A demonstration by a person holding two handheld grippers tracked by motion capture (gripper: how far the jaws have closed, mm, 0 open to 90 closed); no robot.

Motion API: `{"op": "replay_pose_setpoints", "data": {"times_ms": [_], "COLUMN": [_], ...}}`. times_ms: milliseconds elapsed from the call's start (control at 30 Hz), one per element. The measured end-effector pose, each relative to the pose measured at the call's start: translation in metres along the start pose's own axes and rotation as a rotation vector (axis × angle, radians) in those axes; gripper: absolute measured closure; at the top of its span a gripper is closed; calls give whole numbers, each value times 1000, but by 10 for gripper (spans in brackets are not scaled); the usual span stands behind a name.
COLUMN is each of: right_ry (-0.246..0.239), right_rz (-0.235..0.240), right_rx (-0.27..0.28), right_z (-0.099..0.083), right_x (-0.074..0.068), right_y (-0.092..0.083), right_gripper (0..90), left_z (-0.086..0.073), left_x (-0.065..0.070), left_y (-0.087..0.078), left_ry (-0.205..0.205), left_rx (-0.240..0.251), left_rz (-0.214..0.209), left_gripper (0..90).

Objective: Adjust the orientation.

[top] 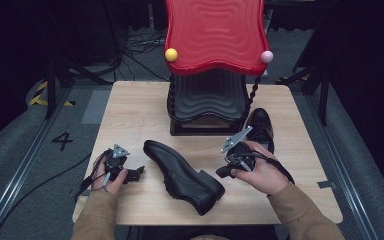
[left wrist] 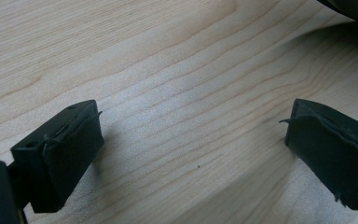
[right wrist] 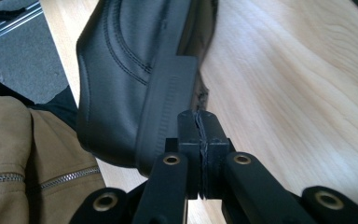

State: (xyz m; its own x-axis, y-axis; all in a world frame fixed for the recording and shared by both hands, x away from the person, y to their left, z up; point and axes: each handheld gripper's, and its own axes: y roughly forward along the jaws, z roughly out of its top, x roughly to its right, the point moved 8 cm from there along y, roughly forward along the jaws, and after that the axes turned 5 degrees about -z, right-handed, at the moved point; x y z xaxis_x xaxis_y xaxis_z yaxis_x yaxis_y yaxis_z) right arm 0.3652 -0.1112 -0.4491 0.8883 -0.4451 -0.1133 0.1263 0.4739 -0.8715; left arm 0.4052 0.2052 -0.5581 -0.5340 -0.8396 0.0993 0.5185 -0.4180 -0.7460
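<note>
A black leather dress shoe [top: 182, 175] lies on its side in the middle of the wooden table [top: 130, 105], toe to the far left and heel near the front. A second black shoe [top: 260, 125] stands at the right, behind my right hand. My left gripper [top: 139, 171] rests low on the table just left of the lying shoe, and its jaws [left wrist: 193, 130] stand wide open over bare wood. My right gripper [top: 221, 171] sits at that shoe's heel. Its pads [right wrist: 200, 126] are pressed together with nothing seen between them, right up against the heel and sole [right wrist: 168, 93].
A red wavy panel [top: 215, 30] on a black ribbed stand [top: 207, 107] rises at the table's back centre, with a yellow ball [top: 171, 54] and a pink ball [top: 266, 56] at its corners. A brown zipped sleeve [right wrist: 18, 163] lies beside the heel. Cables run over the floor.
</note>
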Motion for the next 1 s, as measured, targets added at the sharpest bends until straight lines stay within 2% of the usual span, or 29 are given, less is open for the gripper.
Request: {"op": "replay_pose_setpoints", "data": {"times_ms": [167,467,733,1000], "right_ry": [-13,-38,-53,-34], "right_rz": [16,31,17,-14], "right_rx": [-15,-23,-29,-22], "right_z": [3,6,6,5], "right_x": [-9,-19,-15,-5], "right_y": [11,17,17,14], "right_gripper": [897,900,900,900], "left_z": [0,0,0,0], "left_x": [0,0,0,0], "left_y": [0,0,0,0], "left_ry": [0,0,1,0], "left_rx": [0,0,0,1], "left_rz": [0,0,0,0], "left_gripper": [44,44,43,43]}}
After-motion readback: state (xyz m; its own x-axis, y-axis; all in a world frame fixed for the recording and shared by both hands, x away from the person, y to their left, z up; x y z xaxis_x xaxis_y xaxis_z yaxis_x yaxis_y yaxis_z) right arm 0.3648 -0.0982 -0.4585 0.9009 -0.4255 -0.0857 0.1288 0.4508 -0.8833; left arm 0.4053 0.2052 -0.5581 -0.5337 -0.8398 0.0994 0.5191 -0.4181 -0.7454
